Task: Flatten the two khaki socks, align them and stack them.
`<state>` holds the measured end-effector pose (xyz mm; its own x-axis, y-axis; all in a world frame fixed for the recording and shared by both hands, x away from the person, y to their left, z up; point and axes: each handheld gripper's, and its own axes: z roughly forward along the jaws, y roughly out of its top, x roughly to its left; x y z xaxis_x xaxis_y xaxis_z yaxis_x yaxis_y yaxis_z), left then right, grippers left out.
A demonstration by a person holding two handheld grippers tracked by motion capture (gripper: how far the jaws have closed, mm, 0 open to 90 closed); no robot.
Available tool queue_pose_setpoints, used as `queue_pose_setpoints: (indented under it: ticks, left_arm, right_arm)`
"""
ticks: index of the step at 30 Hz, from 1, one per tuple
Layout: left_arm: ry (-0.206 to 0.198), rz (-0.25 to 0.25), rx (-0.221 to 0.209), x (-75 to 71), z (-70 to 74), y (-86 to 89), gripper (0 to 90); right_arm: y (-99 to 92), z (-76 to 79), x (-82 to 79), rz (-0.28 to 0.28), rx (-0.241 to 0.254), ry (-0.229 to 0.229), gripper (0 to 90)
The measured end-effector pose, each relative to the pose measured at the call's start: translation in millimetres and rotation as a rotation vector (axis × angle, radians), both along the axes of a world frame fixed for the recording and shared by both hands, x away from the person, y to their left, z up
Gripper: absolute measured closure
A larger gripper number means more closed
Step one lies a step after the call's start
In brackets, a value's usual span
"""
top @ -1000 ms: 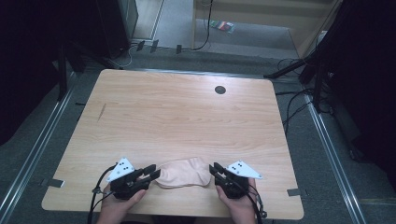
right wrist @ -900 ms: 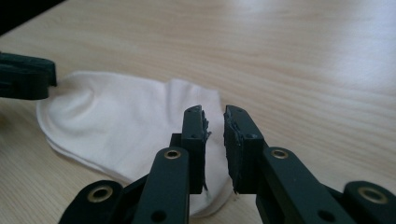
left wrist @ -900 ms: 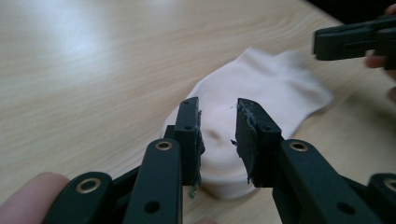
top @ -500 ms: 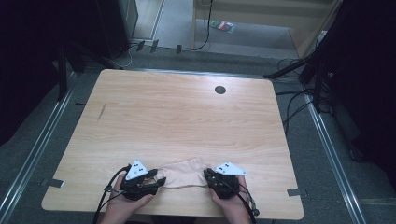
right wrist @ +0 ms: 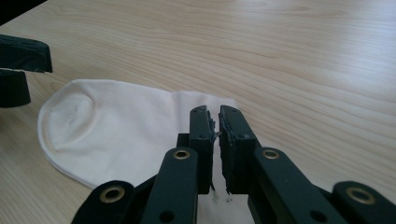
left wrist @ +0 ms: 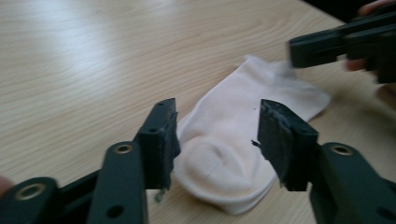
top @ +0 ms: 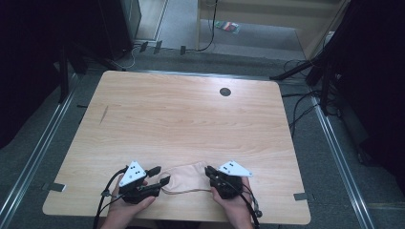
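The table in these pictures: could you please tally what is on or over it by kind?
White sock: 1
Hand-held tongs: 2, left and right
Round dark spot on the table: 1
Total: 4

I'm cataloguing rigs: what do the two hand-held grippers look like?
Both are black. The left hand-held gripper and right hand-held gripper each carry a pale three-cornered plate with dark dots and trail a black cable. Their jaws are blocky arms with brass-ringed holes and worn dark pads.
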<state>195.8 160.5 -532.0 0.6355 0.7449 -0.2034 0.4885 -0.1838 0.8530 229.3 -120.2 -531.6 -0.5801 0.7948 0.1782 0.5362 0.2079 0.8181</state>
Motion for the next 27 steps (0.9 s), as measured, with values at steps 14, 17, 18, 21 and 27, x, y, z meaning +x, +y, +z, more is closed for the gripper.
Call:
queue_pose_setpoints:
  ticks: [14,17,18,21,27]
  left_arm:
    - [0.093,0.029,0.155,11.9,-19.7,-12.5,44.9]
    - [0.075,0.039,0.121,11.1,-16.3,-6.9,37.7]
    - [0.065,0.046,0.116,10.7,-14.6,-4.2,35.0]
    - [0.05,0.104,0.092,11.6,-9.2,6.5,22.9]
    - [0.054,0.174,0.031,17.6,-4.0,32.5,8.2]
  right_arm:
    - [17.8,-17.0,20.3,-0.031,-0.082,0.051,82.8]
    - [14.3,-13.6,19.0,-0.024,-0.034,0.053,68.1]
    - [11.6,-11.2,18.1,-0.019,-0.018,0.046,64.1]
    - [3.3,-5.8,16.3,-0.023,-0.001,0.007,48.5]
    - [-18.9,-0.2,17.6,-0.103,-0.055,-0.035,12.6]
